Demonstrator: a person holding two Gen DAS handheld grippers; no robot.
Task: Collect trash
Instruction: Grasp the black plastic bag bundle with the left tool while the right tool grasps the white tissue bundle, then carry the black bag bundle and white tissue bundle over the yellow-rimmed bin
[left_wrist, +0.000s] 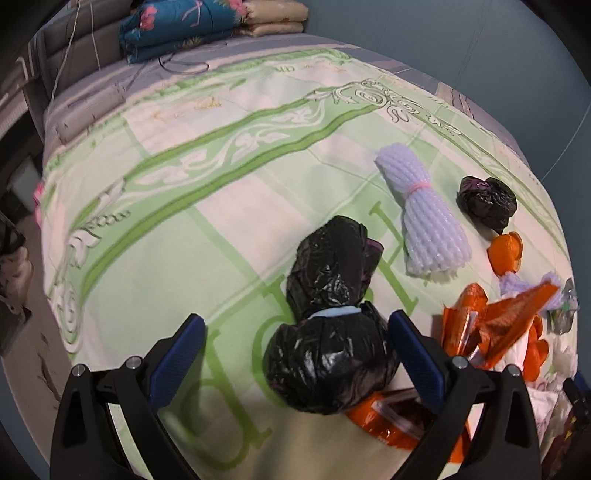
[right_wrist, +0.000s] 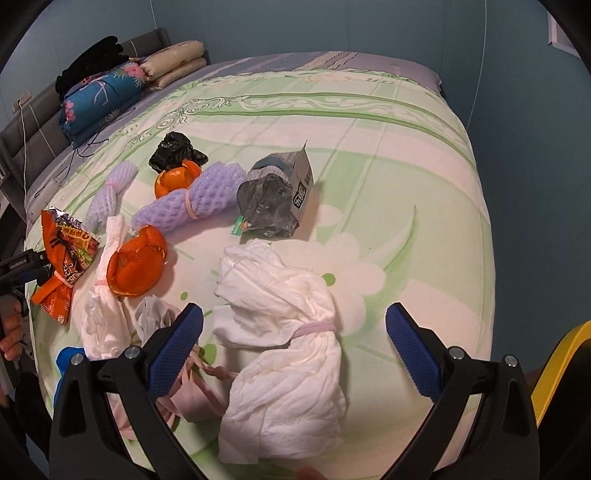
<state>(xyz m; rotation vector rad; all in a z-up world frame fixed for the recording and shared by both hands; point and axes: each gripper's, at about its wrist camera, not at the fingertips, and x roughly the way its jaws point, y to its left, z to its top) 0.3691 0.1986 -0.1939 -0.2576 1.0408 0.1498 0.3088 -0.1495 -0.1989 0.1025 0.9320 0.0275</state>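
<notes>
Trash lies scattered on a green-patterned bedspread (left_wrist: 184, 229). In the left wrist view my left gripper (left_wrist: 297, 354) is open, its jaws either side of a black plastic bag bundle (left_wrist: 328, 332) tied with a pale blue band. Beyond it lie a white foam net roll (left_wrist: 424, 214), a small black bag (left_wrist: 487, 201) and an orange snack wrapper (left_wrist: 491, 328). In the right wrist view my right gripper (right_wrist: 295, 350) is open around a white tissue bundle (right_wrist: 284, 339) bound with a pink band. Farther off are orange peels (right_wrist: 136, 266), purple foam net (right_wrist: 192, 203) and a grey carton (right_wrist: 291, 184).
Folded quilts (right_wrist: 103, 96) and pillows (right_wrist: 177, 62) are stacked at the headboard end. A yellow object (right_wrist: 561, 369) shows at the right edge of the right wrist view. A person's hand (right_wrist: 11, 332) holds the other gripper at the bed's left side. Blue walls surround the bed.
</notes>
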